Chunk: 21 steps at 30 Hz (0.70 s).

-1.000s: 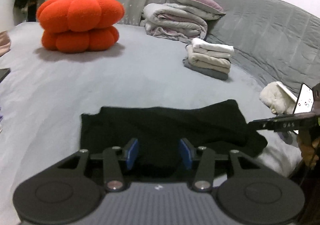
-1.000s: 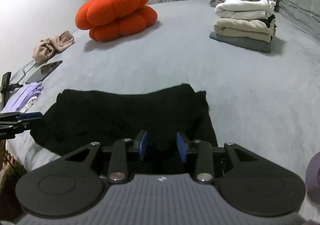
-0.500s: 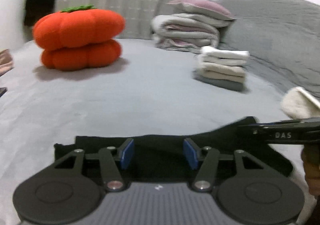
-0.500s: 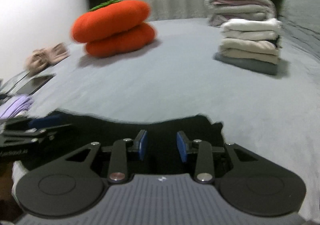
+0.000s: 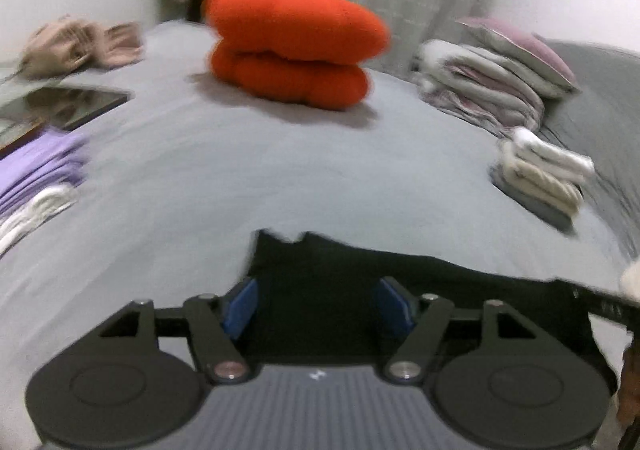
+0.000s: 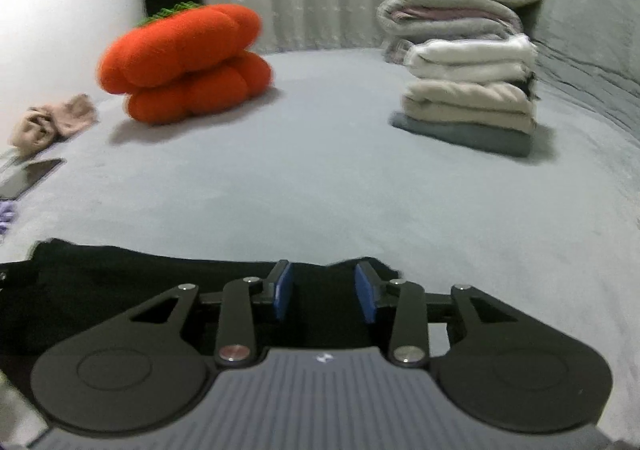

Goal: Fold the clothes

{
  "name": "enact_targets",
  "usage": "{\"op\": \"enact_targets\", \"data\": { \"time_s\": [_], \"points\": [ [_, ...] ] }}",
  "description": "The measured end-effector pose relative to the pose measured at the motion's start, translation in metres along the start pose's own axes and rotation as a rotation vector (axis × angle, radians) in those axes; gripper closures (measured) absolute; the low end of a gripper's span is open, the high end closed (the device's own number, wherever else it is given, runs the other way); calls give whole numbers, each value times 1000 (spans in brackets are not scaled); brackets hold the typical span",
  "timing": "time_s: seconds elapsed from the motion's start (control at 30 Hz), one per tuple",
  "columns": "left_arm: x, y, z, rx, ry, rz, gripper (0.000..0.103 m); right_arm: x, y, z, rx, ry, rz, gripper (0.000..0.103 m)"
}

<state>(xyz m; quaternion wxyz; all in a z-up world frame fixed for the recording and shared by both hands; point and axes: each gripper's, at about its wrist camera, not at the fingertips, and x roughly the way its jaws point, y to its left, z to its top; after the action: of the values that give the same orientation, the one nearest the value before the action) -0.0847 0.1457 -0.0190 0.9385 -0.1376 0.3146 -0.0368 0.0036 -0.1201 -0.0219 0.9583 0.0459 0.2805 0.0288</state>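
Note:
A black garment lies flat on the grey bed near its front edge; it also shows in the right wrist view. My left gripper is open low over the garment's left end, blue pads wide apart. My right gripper is open low over the garment's right end. The other gripper's black tip shows at the right edge of the left wrist view. Nothing is held between either pair of pads.
An orange pumpkin plush sits at the back. A stack of folded clothes stands right, with quilts and a pillow behind. A phone, beige cloth and purple and white clothes lie left.
Both grippers dropped lower toward the garment's near edge. The left view swung leftward, and its jaws opened wider. The garment has not been lifted.

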Motion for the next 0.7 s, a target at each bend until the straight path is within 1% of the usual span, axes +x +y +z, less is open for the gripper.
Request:
{"op": "enact_targets", "data": {
  "time_s": [0.07, 0.13, 0.27, 0.3, 0.33, 0.37, 0.53, 0.57, 0.6, 0.63, 0.67, 0.7],
  "points": [
    [-6, 17, 0, -91, 35, 35, 34, -7, 5, -2, 1, -8, 63, 62],
    [-6, 30, 0, -153, 72, 50, 34, -11, 12, -4, 21, 16, 131, 62],
    [5, 40, 1, -196, 161, 10, 36, -11, 24, -2, 91, 118, 330, 64],
    [9, 40, 1, -201, 178, 7, 36, -12, 24, -3, 101, 128, 357, 66],
    [12, 37, 3, -199, 191, 11, 36, -13, 25, -2, 108, 134, 374, 67],
    [16, 34, 5, -195, 202, 8, 36, -13, 24, -2, 109, 131, 372, 67],
    [31, 16, 9, -192, 248, -42, 36, -5, 21, -3, 140, 136, 367, 67],
    [33, 11, 8, -181, 249, -33, 42, -1, 23, -6, 143, 146, 365, 68],
    [34, 7, 8, -167, 250, -18, 62, 2, 26, -10, 152, 164, 366, 69],
    [34, 3, 8, -153, 252, -3, 77, 7, 27, -14, 164, 177, 376, 69],
    [34, -1, 9, -152, 251, 2, 88, 11, 29, -16, 171, 182, 390, 70],
    [32, -2, 9, -165, 249, -5, 89, 15, 30, -17, 172, 190, 402, 72]
  ]
}}
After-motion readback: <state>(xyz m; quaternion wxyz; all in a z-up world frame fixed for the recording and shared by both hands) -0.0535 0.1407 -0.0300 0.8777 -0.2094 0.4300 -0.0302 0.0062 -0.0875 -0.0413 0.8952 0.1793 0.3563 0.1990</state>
